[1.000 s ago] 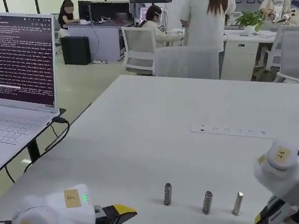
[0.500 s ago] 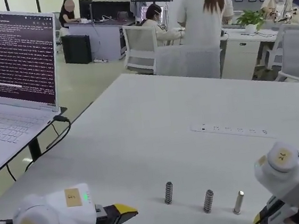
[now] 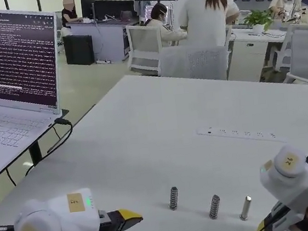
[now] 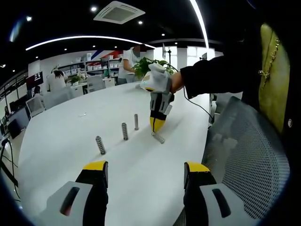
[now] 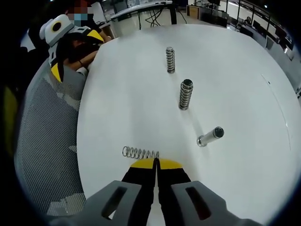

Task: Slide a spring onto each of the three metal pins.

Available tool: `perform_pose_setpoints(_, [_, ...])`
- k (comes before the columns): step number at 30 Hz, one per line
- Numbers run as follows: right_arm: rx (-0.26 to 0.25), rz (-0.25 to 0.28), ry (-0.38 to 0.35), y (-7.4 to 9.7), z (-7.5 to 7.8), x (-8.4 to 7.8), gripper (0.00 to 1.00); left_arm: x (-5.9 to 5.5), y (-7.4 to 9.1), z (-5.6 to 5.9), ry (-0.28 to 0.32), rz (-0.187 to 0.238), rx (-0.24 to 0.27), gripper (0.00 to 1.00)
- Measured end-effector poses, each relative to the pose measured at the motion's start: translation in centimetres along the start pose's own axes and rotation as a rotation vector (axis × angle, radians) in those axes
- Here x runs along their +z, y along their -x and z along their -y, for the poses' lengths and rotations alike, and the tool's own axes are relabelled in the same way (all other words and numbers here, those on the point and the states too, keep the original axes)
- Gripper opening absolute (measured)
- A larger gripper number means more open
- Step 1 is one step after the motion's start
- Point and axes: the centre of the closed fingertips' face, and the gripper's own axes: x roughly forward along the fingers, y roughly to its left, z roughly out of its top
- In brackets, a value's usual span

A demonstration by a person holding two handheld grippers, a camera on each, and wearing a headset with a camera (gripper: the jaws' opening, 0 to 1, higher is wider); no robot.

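Though nothing has moved, right hand-held gripper (image 5: 156,163) closed, one pin (image 3: 245,207) bare.

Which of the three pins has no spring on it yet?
The bare pin at the right end of the row in the head view, nearest the right gripper. The other two pins each wear a spring.

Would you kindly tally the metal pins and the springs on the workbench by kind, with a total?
Metal pins: 3 (two sleeved, one bare)
Springs: 3 (two on pins, one lying loose)
Total: 6
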Motion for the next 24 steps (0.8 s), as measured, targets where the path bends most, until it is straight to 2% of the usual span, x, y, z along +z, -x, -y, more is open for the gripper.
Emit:
perform_pose_setpoints(8, [-0.024, -0.002, -0.004, 0.36, 0.04, -0.07, 0.0, 0.05, -0.05, 0.14, -0.001, 0.001, -0.004, 0.61])
perform_pose_setpoints(15, [-0.011, -0.02, -0.028, 0.13, -0.09, -0.49, 0.0, 0.17, -0.05, 0.16, -0.004, 0.004, -0.006, 0.6])
perform_pose_setpoints(24, [0.003, -0.018, -0.037, 0.34, -0.22, -0.37, 0.0, 0.06, -0.07, 0.11, -0.001, 0.002, -0.005, 0.6])
